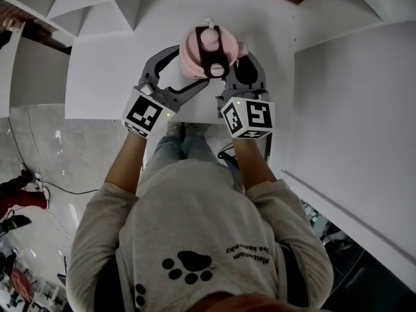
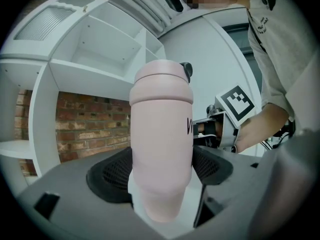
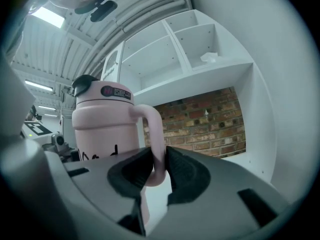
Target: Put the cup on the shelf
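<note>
Behind the body of the cup (image 2: 161, 129), unseen from the left gripper (image 2: 162, 171) clasping it, the right gripper (image 3: 159, 170) clamps the handle (image 3: 155, 134).

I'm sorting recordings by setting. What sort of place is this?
Probably a workshop or lab hall, not a home: a white shelf against a brick wall, a ribbed roof with strip lights, and cables on a concrete floor.

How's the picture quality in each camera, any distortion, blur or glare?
Head view: soft even light, the pink handled cup sharp. Left gripper view: heavy fisheye bends the white shelf unit, corners black. Right gripper view: same fisheye, ceiling light strips glare upper left.
</note>
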The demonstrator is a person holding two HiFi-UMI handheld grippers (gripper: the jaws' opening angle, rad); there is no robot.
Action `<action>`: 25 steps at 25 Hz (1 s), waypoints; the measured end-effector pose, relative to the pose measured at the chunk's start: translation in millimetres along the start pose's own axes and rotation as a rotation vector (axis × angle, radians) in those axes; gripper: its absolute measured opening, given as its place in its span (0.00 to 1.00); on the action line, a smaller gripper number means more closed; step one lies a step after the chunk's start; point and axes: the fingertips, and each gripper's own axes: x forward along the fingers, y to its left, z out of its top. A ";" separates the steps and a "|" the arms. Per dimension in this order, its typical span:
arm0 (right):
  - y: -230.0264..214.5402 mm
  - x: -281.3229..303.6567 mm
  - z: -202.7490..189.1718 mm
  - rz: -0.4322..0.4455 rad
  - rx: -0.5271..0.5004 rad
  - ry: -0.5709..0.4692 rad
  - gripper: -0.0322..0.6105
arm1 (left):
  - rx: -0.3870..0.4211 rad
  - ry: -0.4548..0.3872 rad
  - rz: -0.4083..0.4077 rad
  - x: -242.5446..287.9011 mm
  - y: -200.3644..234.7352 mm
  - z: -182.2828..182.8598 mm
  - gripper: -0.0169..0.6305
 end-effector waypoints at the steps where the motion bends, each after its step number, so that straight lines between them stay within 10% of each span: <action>1: 0.8 0.8 4.4 -0.001 -0.001 -0.005 0.18 | 0.007 -0.002 0.000 -0.5 1.7 4.2 0.62; 25: 16.2 0.2 79.3 -0.002 -0.036 -0.158 0.18 | 0.115 -0.042 0.029 -12.5 14.7 74.9 0.62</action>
